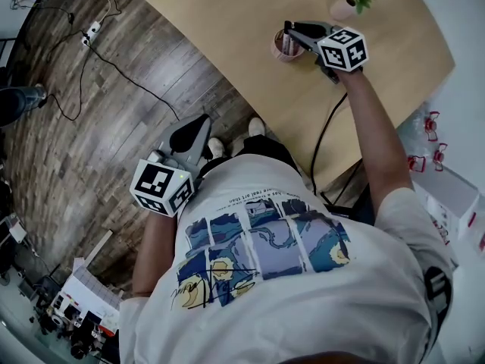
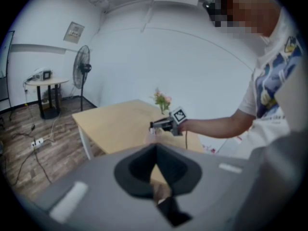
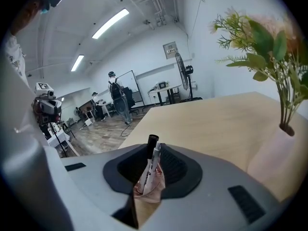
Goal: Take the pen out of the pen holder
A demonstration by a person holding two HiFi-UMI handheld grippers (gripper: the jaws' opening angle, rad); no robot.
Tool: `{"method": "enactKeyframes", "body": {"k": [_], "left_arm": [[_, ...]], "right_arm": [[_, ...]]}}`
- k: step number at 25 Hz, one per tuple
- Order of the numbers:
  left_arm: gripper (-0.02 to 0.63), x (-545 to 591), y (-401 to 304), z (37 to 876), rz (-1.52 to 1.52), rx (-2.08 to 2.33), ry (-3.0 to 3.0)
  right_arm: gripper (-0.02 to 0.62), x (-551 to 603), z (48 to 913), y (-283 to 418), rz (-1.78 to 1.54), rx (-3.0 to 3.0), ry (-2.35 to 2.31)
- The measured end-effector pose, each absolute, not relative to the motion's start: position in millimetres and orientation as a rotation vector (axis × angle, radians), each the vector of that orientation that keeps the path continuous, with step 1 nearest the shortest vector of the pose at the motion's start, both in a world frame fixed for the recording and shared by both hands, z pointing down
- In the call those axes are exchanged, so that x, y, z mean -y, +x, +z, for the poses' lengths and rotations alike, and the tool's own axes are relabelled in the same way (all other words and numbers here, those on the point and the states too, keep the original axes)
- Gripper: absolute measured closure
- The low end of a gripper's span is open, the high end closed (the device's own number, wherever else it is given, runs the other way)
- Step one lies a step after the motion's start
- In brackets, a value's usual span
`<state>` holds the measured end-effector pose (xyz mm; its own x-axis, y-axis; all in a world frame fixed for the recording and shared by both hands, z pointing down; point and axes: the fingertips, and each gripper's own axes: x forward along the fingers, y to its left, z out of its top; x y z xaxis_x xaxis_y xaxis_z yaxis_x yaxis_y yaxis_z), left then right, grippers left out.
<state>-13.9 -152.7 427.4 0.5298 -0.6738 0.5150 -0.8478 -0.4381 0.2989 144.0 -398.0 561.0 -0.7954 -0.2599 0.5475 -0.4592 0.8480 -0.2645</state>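
1. Step in hand: the grasp. The right hand-held gripper (image 1: 290,38) is at the pen holder (image 1: 280,49) on the tabletop (image 1: 242,21). The lift is judged not yet begun.
2. Right hand-held gripper state: jaws drawn narrow, closed on the upper part of the pen (image 3: 150,161); a second pen (image 3: 157,150) lies touching it in the same gap; both lower ends sit in the pen holder, directly below the jaws.
3. Left hand-held gripper (image 1: 200,126) state: jaws together, nothing between them; it hangs over the floor (image 1: 114,127), well apart from the tabletop.
4. Next move calls for a straight pull along the pen's axis; the pen holder looks light and unsecured, so it may rise or tip; both pens may come out together.
5. A vase (image 3: 281,165) stands near, to the right of the jaws; keep the pull clear of it.
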Motion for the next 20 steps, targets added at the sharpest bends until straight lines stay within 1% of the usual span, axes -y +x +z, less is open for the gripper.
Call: {"method": "enactKeyframes", "body": {"k": [1,2,9,20], "left_arm": [[0.597,152,-13,428,0.441,1.229,2.245],[0.597,151,-13,429,0.445,1.226,2.246],[0.597,147,-13,424,0.453,1.220,2.252],[0.597,136,-15,416,0.437,1.204,2.301]], "right_arm": [[0.528,398,561,144,0.530,2.521,0.534],[0.551,399,561,144,0.528,2.523,0.545],[0.558,396,552,145,0.516,2.545,0.605],[0.561,390,514,157,0.456,2.609,0.743]]}}
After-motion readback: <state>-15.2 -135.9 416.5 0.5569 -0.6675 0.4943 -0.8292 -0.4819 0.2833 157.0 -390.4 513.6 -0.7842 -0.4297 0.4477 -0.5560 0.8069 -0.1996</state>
